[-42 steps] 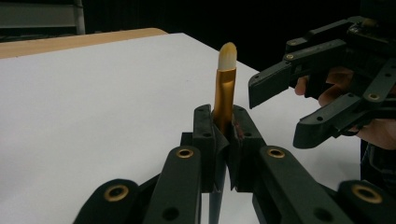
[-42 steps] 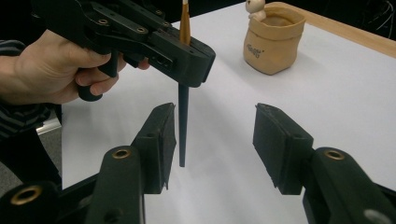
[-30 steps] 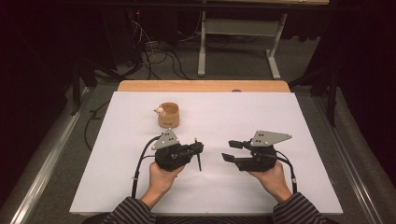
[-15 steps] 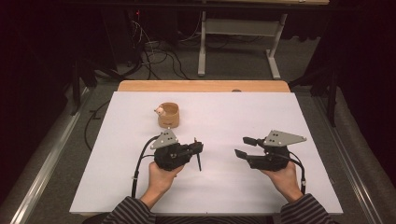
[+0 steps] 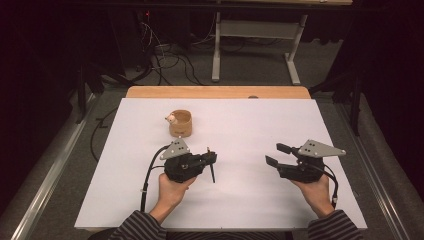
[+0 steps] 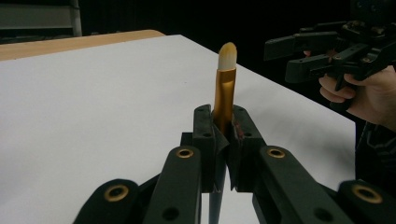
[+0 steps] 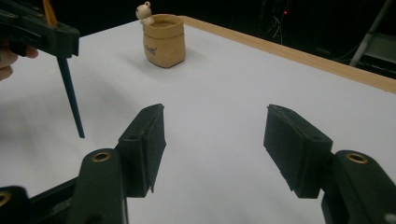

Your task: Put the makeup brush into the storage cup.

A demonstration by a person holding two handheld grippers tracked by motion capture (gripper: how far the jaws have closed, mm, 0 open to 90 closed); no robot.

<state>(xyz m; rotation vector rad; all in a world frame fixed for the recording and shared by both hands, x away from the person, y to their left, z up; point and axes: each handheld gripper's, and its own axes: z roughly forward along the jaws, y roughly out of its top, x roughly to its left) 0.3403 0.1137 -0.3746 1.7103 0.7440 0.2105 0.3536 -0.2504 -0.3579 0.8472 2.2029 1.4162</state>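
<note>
My left gripper (image 5: 211, 156) sits left of the table's middle, shut on a slim brush (image 6: 225, 88) with a gold ferrule and pale bristles. The brush's dark handle (image 5: 212, 172) hangs below the jaws, its tip just above the white sheet. In the left gripper view the jaws (image 6: 223, 116) pinch the ferrule. My right gripper (image 5: 276, 154) is off to the right; its jaws have just been opening and stand open with nothing between them (image 7: 215, 140). A tan cup (image 5: 180, 123) with a small bear on its rim stands behind the left gripper.
A white sheet (image 5: 250, 120) covers the table, with a strip of bare wood (image 5: 215, 92) along the far edge. Beyond it are cables and the legs of a desk (image 5: 216, 55) on a dark floor.
The right hand has drifted to the right, away from the left gripper, and its jaws stand a little wider. The left hand and the brush have stayed put.
</note>
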